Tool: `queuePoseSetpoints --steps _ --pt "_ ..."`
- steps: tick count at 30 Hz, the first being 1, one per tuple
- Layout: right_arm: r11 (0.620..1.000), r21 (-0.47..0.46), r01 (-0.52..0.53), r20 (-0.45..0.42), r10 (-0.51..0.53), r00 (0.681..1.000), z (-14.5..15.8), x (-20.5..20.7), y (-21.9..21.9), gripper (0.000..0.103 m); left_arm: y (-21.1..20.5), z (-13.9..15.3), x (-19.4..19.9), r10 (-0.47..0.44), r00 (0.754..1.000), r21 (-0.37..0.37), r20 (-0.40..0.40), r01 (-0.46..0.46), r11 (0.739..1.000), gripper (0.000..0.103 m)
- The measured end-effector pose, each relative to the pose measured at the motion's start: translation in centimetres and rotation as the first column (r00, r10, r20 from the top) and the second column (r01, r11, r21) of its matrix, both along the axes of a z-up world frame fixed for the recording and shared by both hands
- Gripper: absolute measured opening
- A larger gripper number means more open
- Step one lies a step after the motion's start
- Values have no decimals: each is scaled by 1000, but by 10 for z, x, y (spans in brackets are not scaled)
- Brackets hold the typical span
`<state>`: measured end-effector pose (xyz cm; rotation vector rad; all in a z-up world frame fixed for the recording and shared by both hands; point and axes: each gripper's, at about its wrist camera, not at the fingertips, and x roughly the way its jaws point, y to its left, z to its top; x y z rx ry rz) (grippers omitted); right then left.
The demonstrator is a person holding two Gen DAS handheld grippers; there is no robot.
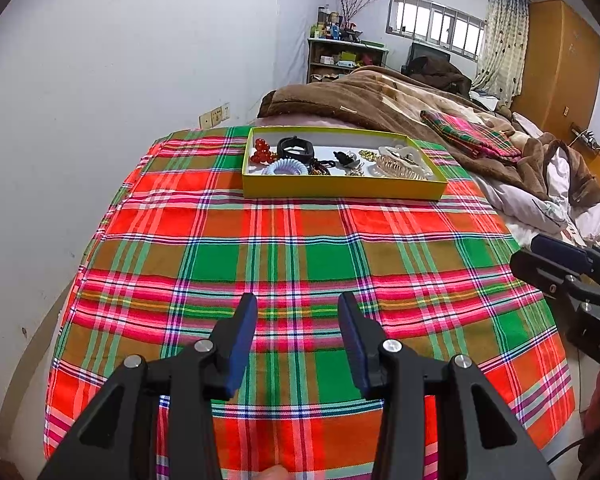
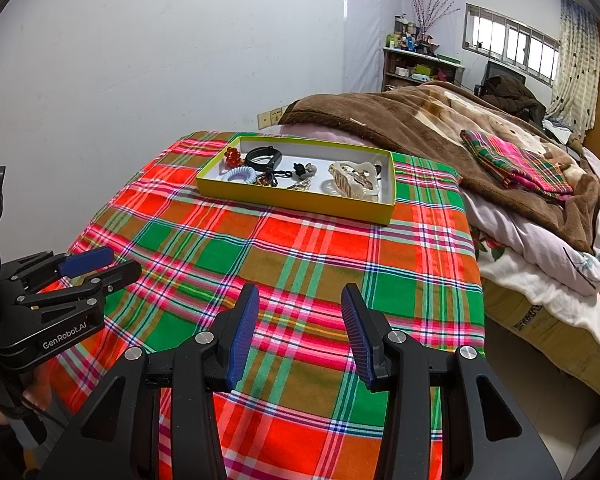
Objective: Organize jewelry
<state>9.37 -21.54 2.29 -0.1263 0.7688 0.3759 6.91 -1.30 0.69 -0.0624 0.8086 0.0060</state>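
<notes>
A shallow yellow box sits at the far end of a plaid-covered table. Inside lie red beads, a black band, a pale coiled hair tie, a small black clip, and a cream claw clip. My left gripper hovers open over the near cloth, nothing between its blue pads. My right gripper is likewise open and empty. Each appears at the edge of the other's view: right gripper, left gripper.
The red, green and orange plaid cloth covers the table. A bed with a brown blanket and a folded plaid cloth lies to the right. A white wall stands to the left, a shelf far behind.
</notes>
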Motion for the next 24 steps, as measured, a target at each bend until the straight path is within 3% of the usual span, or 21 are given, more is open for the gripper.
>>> queuePoseSetpoints --steps 24 --pt "1000 -15 -3 1 3 1000 -4 0 3 44 0 -9 3 10 1000 5 -25 -10 1000 43"
